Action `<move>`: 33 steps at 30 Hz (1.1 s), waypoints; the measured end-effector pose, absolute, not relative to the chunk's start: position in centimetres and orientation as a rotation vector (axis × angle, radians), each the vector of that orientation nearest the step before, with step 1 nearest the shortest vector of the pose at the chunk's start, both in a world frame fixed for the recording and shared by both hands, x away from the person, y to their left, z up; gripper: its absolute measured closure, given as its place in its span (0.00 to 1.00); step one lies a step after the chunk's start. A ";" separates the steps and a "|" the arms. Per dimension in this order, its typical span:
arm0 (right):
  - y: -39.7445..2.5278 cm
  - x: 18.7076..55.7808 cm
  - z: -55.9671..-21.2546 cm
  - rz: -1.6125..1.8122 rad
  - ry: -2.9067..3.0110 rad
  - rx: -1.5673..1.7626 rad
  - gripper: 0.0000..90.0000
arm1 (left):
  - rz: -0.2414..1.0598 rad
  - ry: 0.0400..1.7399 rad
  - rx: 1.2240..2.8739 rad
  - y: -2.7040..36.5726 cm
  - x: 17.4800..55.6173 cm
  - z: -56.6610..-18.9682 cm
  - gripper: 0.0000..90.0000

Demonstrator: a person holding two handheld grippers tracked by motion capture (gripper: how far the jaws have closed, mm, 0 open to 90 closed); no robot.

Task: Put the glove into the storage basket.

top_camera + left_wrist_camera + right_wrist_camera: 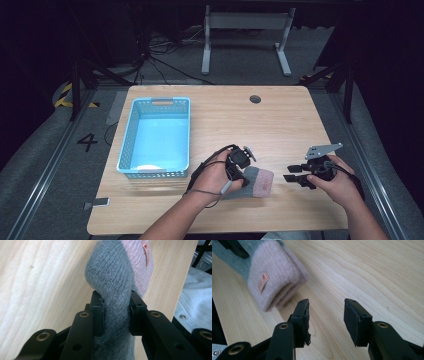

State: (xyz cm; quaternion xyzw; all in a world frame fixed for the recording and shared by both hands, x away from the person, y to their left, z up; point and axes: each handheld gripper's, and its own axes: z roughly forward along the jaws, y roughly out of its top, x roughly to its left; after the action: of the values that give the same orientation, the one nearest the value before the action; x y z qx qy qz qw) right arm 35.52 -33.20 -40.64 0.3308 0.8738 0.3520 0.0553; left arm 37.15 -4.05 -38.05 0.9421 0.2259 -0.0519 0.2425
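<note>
Blue basket [156,137] sitting on the worktop [280,125], something pale inside; left gripper [116,312] pinching the grey-pink sock [117,275], cuff pointing right; right gripper [325,315] hanging released.

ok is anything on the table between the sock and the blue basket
Nothing visible is. The sock, clamped in the left gripper, has only bare table between it and the basket. The right gripper hovers open on the far side.
</note>
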 end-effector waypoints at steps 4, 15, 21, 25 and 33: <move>-33.0 35.8 -40.7 1.067 2.659 1.002 0.63 | -0.128 0.645 2.547 -2.6 37.3 -37.0 0.79; -32.2 37.0 -41.1 1.065 2.692 0.978 0.63 | -0.035 0.731 2.489 1.1 38.0 -33.9 0.79; -31.6 37.5 -41.4 1.055 2.711 0.963 0.62 | 0.008 0.787 2.445 3.3 38.5 -32.6 0.79; -31.4 37.7 -41.5 1.047 2.721 0.961 0.62 | 0.036 0.811 2.415 4.8 38.6 -31.5 0.79; -30.8 38.2 -41.7 1.044 2.734 0.950 0.62 | 0.092 0.876 2.366 7.9 38.7 -30.1 0.79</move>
State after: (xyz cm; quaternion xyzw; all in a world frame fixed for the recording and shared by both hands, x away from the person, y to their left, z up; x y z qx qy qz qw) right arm 38.24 -30.83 -41.72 0.3086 0.8881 0.3392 0.0324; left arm 38.71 7.91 -30.05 0.8930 0.3304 0.0348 0.3037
